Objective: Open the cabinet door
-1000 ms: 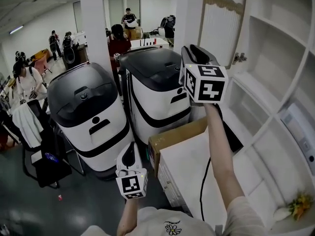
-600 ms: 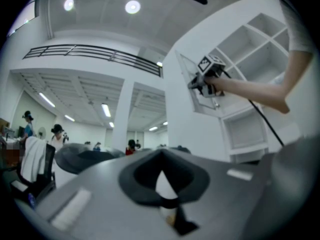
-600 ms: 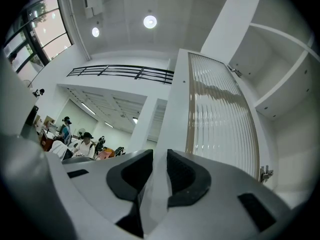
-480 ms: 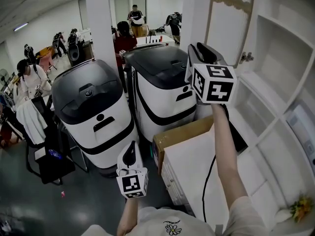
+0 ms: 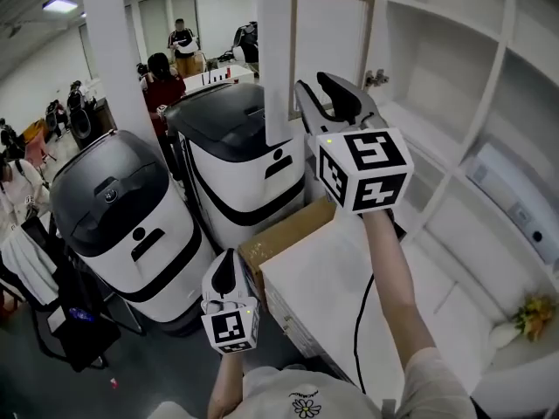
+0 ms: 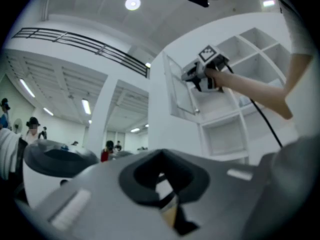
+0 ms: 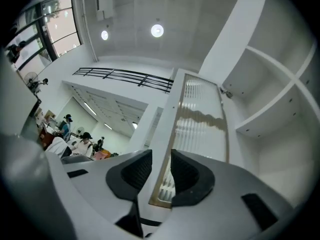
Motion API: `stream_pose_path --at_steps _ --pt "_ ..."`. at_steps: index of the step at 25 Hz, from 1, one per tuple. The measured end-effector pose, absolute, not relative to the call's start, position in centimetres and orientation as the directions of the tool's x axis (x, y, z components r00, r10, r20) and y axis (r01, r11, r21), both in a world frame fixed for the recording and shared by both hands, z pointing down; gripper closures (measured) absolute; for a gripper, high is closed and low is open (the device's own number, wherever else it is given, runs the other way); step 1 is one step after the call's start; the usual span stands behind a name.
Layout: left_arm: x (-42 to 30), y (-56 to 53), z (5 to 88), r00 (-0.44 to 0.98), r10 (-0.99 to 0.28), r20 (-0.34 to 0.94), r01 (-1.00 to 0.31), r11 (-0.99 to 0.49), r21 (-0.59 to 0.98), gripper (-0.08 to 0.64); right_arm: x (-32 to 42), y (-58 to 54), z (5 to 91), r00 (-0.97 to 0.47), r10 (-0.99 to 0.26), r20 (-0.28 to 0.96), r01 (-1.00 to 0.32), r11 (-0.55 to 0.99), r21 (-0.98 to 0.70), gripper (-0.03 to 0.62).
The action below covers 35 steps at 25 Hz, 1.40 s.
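The white cabinet door (image 5: 327,33) with a ribbed panel and brown trim stands swung out from the open shelving (image 5: 437,68). My right gripper (image 5: 321,90) is raised at the door's lower edge. In the right gripper view the door's white stile (image 7: 165,134) runs between the two dark pads (image 7: 137,171); the jaws are opening and I see no squeeze on it. My left gripper (image 5: 224,278) hangs low over the floor, shut and empty. From the left gripper view (image 6: 162,194) the right gripper (image 6: 192,76) shows at the door (image 6: 180,91).
Two white-and-black machines (image 5: 236,147) (image 5: 122,208) stand left of the cabinet, a cardboard box (image 5: 279,234) between them and the white counter (image 5: 332,286). A black cable (image 5: 360,321) crosses the counter. Flowers (image 5: 528,317) lie at its right. People stand far back.
The door has swung further out from the shelving, and my right gripper has travelled with it, towards me and to the left. The left gripper has shifted slightly.
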<state>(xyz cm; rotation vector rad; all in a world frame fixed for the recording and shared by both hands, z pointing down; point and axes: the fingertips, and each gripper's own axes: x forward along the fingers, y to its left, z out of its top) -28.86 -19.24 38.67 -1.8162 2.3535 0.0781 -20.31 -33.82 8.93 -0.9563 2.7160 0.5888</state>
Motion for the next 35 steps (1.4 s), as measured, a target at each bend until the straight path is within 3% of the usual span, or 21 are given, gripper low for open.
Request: stream_pose_path --at_steps 8,16,26,35 --pt "-19.3 -24.8 34.8 0.075 -0.972 -0.224 -0.996 -0.064 -0.056 0.554 -4.0 -30.8 7.5 -0.507 -0.723 -0.469 -0.862 0.429 0.271 0.594" --pt "-5.7 -27.3 30.6 0.437 -0.861 -0.26 -0.898 -0.433 -0.075 0.554 9.8 -25.3 10.0 -0.266 -0.83 -0.491 -0.959 0.176 0.222 0.594" --pt "5.9 -24.8 28.0 0.678 -0.674 -0.295 -0.729 -0.668 -0.148 0.554 18.3 -19.6 19.3 0.0 -0.921 -0.389 -0.976 -0.085 0.202 0.594" --pt "11.0 -22.9 29.3 0.777 -0.563 -0.283 -0.613 -0.778 -0.137 0.554 22.0 -17.0 29.5 0.154 -0.965 -0.21 -0.982 -0.174 0.079 0.594"
